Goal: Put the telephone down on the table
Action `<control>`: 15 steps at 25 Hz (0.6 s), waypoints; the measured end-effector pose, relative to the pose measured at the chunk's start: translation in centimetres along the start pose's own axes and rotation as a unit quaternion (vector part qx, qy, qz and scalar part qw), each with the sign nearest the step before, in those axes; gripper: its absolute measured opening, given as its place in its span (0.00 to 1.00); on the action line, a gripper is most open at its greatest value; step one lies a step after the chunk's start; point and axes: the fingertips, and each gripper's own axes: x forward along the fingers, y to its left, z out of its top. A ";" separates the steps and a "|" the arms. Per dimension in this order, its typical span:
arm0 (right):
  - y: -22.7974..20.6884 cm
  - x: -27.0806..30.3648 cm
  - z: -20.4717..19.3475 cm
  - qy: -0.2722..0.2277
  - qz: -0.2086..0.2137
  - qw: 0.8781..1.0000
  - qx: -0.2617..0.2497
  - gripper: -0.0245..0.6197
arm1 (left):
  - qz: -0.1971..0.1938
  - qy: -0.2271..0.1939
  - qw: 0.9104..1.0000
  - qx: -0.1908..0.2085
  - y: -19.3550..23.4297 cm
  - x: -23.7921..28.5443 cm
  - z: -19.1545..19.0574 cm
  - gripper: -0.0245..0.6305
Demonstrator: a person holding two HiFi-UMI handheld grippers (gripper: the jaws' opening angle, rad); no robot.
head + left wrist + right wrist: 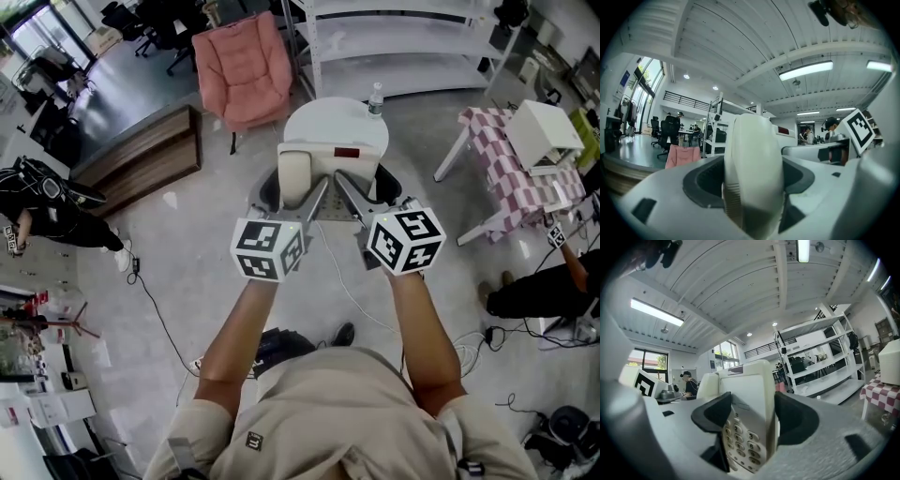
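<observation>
A cream telephone (328,161) with a red display strip hangs in the air in front of the round white table (323,120), held between both grippers. My left gripper (292,199) is shut on its handset (752,168), which stands on edge between the dark pads (705,180). My right gripper (364,199) is shut on the telephone body (749,399), whose number keypad (739,441) faces that camera. The right gripper view also shows the handset (708,383) behind the body. The telephone touches nothing but the grippers.
A water bottle (375,98) stands at the round table's far right edge. Beyond are a pink armchair (242,66) and white shelving (403,37). A checkered table (511,164) with a white box (544,131) is at the right, a wooden platform (141,155) at the left. Cables (159,319) cross the floor.
</observation>
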 end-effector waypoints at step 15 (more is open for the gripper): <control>-3.2 5.2 -0.5 0.013 -0.019 1.000 0.001 0.45 | -0.016 0.007 1.000 -0.013 3.7 5.1 -0.9 0.52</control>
